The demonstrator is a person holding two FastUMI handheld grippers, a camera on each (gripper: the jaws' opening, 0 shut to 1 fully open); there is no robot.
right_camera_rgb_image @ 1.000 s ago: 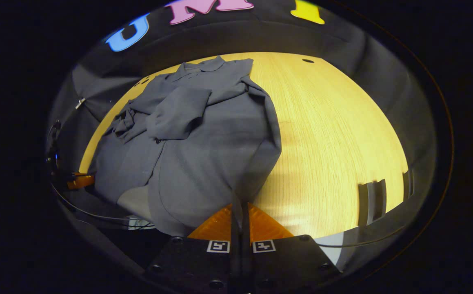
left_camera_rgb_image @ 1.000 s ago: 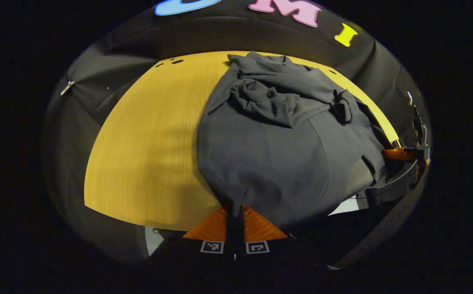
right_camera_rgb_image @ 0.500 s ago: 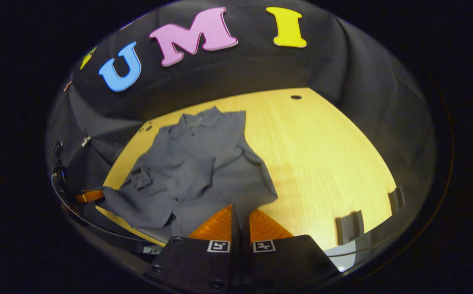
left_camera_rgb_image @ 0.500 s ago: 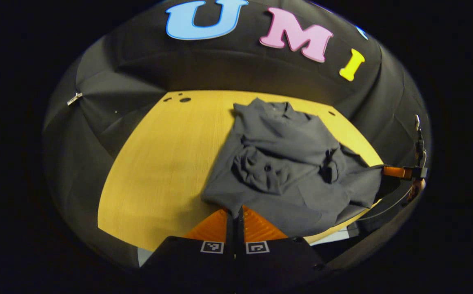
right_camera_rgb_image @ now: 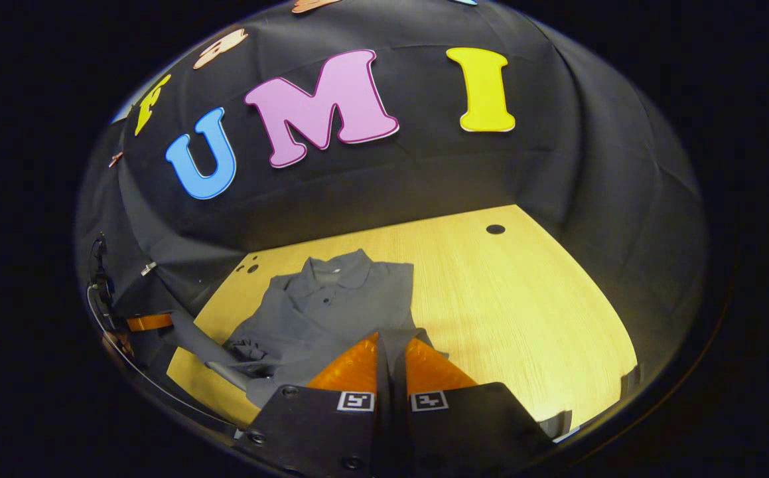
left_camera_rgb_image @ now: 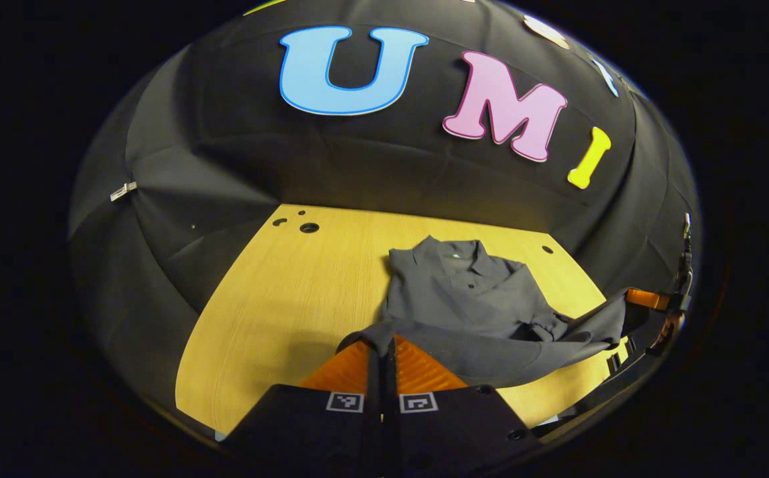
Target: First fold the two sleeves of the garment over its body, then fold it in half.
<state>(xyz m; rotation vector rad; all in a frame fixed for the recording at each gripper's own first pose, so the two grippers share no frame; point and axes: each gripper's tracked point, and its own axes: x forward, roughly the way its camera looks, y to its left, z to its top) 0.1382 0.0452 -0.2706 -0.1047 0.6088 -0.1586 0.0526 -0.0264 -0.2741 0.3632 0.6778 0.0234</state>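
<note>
Item: dark grey collared button-front shirt [left_camera_rgb_image: 464,292], lying on the yellow wood-grain tabletop [left_camera_rgb_image: 278,299] ahead of both pairs of fingers, collar at the far end. We hold its near hem raised off the table at two corners. Left gripper [left_camera_rgb_image: 382,355]: orange ribbed fingers pressed together, clamped on the hem corner. Right gripper [right_camera_rgb_image: 391,352]: orange fingers likewise closed, cloth pinched between them. A folded sleeve cuff [right_camera_rgb_image: 248,348] lies to the left of the right fingers.

Dim booth; light from above brightens the counter [left_camera_rgb_image: 278,292]. Fisheye bends the edges. Focus is sharp, with soft shadows.
</note>
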